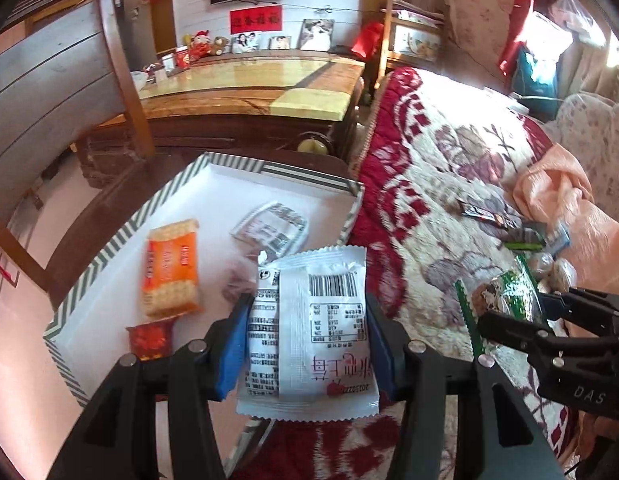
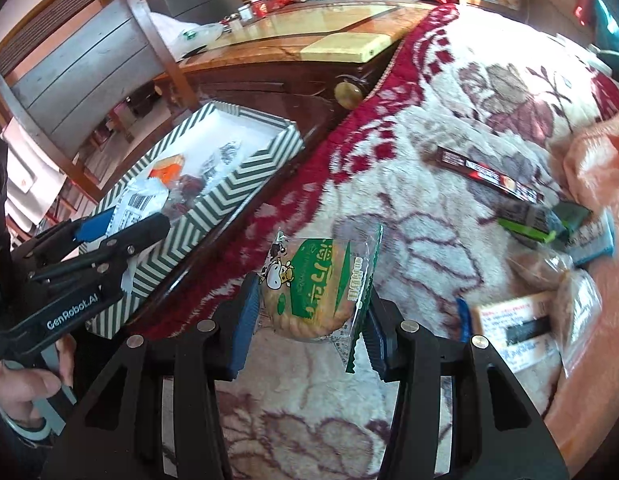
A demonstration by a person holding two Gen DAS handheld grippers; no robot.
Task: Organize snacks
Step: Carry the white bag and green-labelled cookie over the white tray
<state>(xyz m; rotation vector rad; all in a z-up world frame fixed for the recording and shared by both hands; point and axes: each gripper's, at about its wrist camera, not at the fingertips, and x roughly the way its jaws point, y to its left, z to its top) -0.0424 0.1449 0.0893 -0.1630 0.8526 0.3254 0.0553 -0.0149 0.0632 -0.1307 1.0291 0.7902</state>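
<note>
My left gripper (image 1: 309, 340) is shut on a white snack packet (image 1: 321, 328) with a barcode, held above the near corner of the striped box (image 1: 89, 268). Inside that box lie an orange cracker pack (image 1: 171, 268), a small red packet (image 1: 149, 338) and a silver packet (image 1: 271, 228). My right gripper (image 2: 309, 320) is shut on a green-and-clear biscuit packet (image 2: 317, 292), held over the flowered blanket (image 2: 449, 140). The right view shows the left gripper (image 2: 121, 228) over the striped box (image 2: 237, 184). In the left view the right gripper (image 1: 525, 312) shows at the right with the green packet (image 1: 505, 296).
Several loose snacks lie on the blanket at right: a dark stick pack (image 2: 489, 176), a green wrapper (image 2: 541, 224), a white labelled packet (image 2: 513, 328). A peach cloth (image 2: 597, 168) lies beside them. A wooden cabinet (image 1: 249, 92) stands behind the box, a wooden chair (image 1: 57, 80) to the left.
</note>
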